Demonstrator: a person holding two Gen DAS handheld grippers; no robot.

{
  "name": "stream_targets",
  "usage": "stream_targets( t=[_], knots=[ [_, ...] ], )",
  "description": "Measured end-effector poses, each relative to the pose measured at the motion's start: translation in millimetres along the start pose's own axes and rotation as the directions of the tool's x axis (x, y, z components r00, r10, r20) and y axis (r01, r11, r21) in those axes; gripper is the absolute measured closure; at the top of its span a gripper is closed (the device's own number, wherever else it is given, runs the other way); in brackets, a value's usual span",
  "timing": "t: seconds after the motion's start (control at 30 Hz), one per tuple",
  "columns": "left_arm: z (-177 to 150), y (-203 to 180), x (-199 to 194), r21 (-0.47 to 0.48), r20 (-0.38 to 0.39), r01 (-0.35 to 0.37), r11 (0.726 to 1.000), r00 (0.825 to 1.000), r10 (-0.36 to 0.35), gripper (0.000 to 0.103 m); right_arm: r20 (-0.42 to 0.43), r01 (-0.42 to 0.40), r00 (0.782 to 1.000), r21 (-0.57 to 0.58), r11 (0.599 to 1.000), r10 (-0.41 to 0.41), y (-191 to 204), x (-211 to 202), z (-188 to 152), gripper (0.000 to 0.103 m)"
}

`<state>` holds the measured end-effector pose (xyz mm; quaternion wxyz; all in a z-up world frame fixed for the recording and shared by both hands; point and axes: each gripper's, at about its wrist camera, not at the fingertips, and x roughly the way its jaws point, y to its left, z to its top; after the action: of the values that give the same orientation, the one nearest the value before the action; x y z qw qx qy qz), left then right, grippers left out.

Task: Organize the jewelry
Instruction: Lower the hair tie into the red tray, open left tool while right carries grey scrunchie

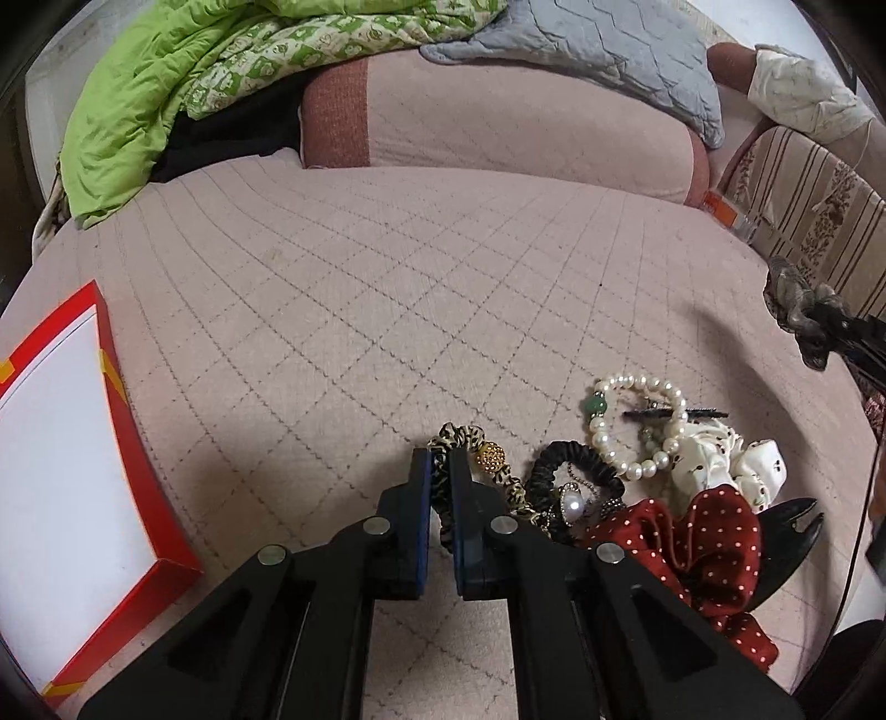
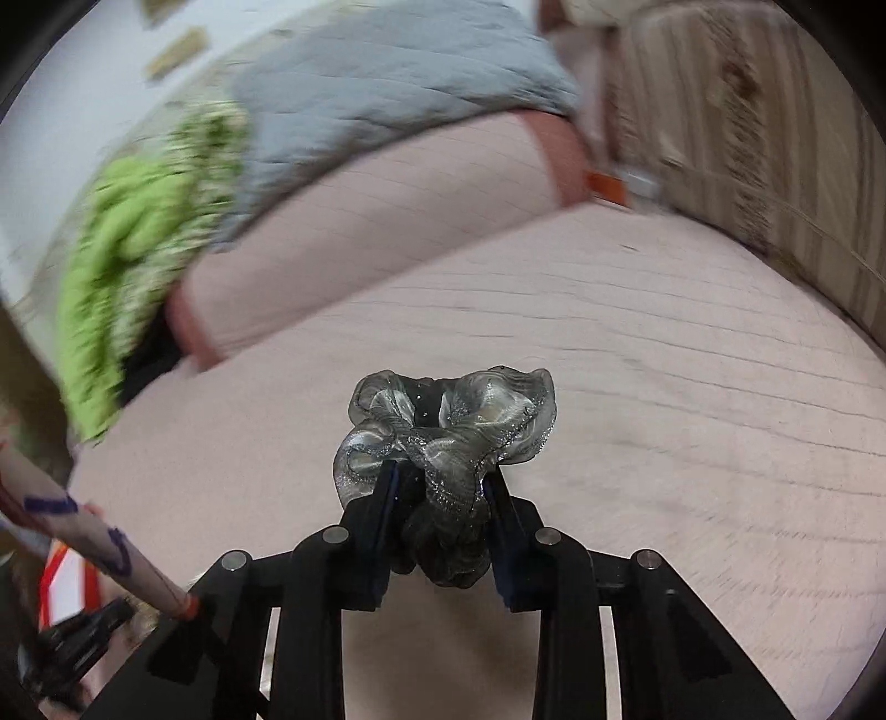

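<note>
My left gripper (image 1: 440, 462) is shut on a leopard-print scrunchie (image 1: 470, 443) with a gold bead, at the left end of a jewelry pile on the pink quilt. The pile holds a pearl bracelet (image 1: 637, 426), a black scrunchie (image 1: 576, 471) with a pearl charm, a white dotted scrunchie (image 1: 725, 459), a red polka-dot scrunchie (image 1: 698, 548) and a black claw clip (image 1: 786, 531). My right gripper (image 2: 440, 471) is shut on a grey shimmery scrunchie (image 2: 454, 421), held above the bed; it also shows at the right edge of the left wrist view (image 1: 797, 310).
An open red box with a white inside (image 1: 66, 459) lies on the quilt at the left. A pink bolster (image 1: 498, 122), green bedding (image 1: 166, 94) and a grey quilt (image 1: 609, 50) lie at the back. A striped headboard (image 1: 808, 205) is at the right.
</note>
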<state>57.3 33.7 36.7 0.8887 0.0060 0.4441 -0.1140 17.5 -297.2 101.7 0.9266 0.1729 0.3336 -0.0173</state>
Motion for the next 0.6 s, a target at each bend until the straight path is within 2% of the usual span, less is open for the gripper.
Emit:
stream_targets(
  t=[0.2,0.33,0.6],
  knots=[
    [3,7,-15,-0.024,0.037,0.009,1.0,0.999,-0.008,0.097,-0.025,-0.108,0.994,-0.048,0.993,0.107,51,-11,-21,0.072],
    [4,18,-27,-0.045,0.063,0.008,0.999,0.998,-0.005,0.097,-0.048,-0.142,0.989,-0.082,0.987,0.138,78,-16,-32,0.072],
    [2,68,-64,-0.132,0.129,-0.029,0.991,0.991,0.046,0.097,-0.104,-0.225,0.972,-0.167,0.96,0.209,147,-17,-42,0.072]
  ],
)
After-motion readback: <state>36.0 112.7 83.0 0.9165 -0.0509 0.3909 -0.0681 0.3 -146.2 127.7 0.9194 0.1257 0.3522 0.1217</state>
